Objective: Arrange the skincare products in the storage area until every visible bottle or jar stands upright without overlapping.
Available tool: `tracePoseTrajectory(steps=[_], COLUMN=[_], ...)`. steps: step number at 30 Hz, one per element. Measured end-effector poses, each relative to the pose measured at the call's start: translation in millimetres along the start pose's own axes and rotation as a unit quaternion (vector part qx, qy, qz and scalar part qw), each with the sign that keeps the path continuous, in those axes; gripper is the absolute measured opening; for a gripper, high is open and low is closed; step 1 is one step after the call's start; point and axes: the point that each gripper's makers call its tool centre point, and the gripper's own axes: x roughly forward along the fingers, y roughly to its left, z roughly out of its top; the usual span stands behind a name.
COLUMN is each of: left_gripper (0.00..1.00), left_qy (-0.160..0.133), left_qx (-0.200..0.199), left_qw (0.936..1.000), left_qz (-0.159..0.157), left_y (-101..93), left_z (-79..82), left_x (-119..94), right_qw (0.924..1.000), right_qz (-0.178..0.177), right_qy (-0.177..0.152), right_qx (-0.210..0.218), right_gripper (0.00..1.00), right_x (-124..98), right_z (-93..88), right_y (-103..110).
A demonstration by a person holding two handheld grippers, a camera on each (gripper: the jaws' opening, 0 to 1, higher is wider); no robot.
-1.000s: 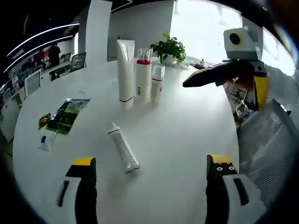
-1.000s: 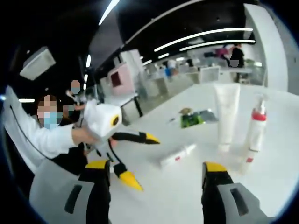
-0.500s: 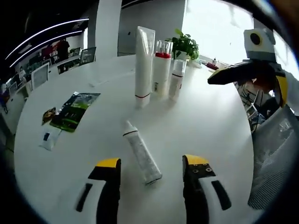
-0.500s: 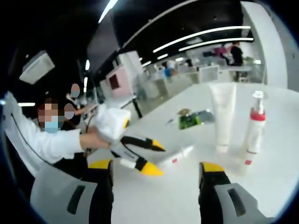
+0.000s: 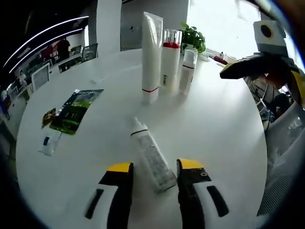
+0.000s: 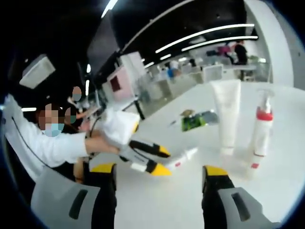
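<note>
A white tube with a white cap (image 5: 152, 157) lies flat on the round white table (image 5: 219, 129). My left gripper (image 5: 155, 165) is open, its yellow-tipped jaws close on either side of the tube's flat end. The right jaw is against the tube and a small gap remains on the left. The same left gripper (image 6: 162, 161) and tube (image 6: 183, 157) appear in the right gripper view. Upright further back are a tall white tube (image 5: 151, 52), a red-collared pump bottle (image 5: 170, 64) and a small bottle (image 5: 187, 71). My right gripper (image 6: 158, 168) is open, held in the air well away from the bottles (image 5: 238, 69).
A green leaflet (image 5: 74, 109) and a small card (image 5: 47, 143) lie at the table's left. A potted plant (image 5: 193, 38) stands behind the bottles. A mesh chair (image 5: 286, 157) is at the right edge. The person's white sleeve (image 6: 43, 143) holds the left gripper.
My left gripper has moved forward and down over the lying tube, and its jaws have narrowed from wide apart to close around the tube's end. The right gripper has barely moved.
</note>
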Motion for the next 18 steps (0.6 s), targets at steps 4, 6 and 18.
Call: tracePoseTrajectory(steps=[4, 6, 18], left_gripper=[0.30, 0.30, 0.20], left_qy=[0.019, 0.024, 0.051], left_qx=[0.017, 0.023, 0.039], left_qw=[0.9997, 0.9994, 0.9979], left_qz=[0.002, 0.003, 0.007], left_y=[-0.8, 0.0, 6.8], left_z=[2.2, 2.8, -2.4], left_x=[4.3, 5.8, 9.6], right_qw=[1.0000, 1.0000, 0.9999], right_qz=[0.000, 0.000, -0.003], right_qy=[-0.001, -0.001, 0.009], right_qx=[0.001, 0.001, 0.006], right_gripper=[0.71, 0.71, 0.70], right_x=[-0.5, -0.8, 5.0], right_z=[1.1, 2.0, -8.3], right_y=[-0.1, 0.4, 2.5])
